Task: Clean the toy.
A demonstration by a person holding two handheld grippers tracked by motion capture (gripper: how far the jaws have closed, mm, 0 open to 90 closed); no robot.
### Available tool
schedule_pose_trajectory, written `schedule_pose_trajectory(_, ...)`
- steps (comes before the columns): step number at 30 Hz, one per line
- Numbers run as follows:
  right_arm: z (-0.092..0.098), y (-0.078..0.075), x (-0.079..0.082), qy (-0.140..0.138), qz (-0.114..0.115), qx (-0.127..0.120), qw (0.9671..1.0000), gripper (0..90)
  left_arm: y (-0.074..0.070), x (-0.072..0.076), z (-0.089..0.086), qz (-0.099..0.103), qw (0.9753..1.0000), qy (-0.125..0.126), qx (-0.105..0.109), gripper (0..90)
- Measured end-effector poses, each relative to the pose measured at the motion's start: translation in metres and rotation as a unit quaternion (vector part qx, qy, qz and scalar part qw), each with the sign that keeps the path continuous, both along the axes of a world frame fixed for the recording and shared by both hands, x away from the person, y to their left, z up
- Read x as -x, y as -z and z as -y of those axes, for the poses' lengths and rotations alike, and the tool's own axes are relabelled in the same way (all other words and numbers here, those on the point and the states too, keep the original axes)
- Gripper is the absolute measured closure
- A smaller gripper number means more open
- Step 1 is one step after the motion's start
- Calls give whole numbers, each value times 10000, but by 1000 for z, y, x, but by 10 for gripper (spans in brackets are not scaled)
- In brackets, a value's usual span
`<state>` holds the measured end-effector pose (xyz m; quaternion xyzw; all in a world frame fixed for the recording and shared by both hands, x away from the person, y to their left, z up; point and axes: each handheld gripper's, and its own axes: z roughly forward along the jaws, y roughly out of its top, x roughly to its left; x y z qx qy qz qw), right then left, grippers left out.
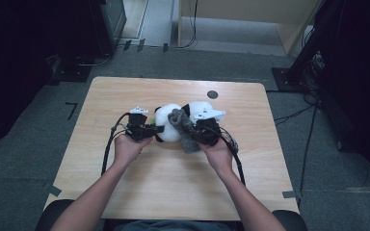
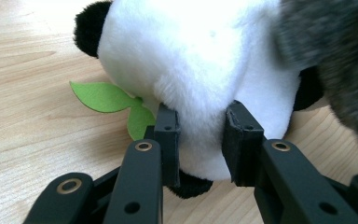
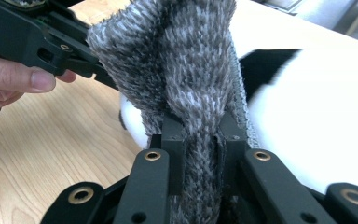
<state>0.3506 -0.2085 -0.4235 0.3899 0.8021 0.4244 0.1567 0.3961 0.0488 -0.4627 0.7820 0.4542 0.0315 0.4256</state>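
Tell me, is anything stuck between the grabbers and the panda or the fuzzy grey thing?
Nothing visible. The left gripper already pinches the panda plush, and the right gripper already clamps the grey knitted cloth draped over the panda.

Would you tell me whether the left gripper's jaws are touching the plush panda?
Touching. In the left gripper view, the left gripper has both black jaws pressed into the plush panda, pinching a fold of its white fur between them.
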Motion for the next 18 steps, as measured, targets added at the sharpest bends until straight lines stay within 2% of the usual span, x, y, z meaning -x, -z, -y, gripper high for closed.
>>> schedule_pose_trajectory(5, 22, -9, 2, 234, 15, -150, 9996, 784, 0, -1, 0, -3, 10000, 25, -4, 705)
schedule_pose_trajectory(18, 62, -15, -4, 643, -61, -364, 9973, 778, 0, -1, 1, 6, 10000, 40, 19, 705)
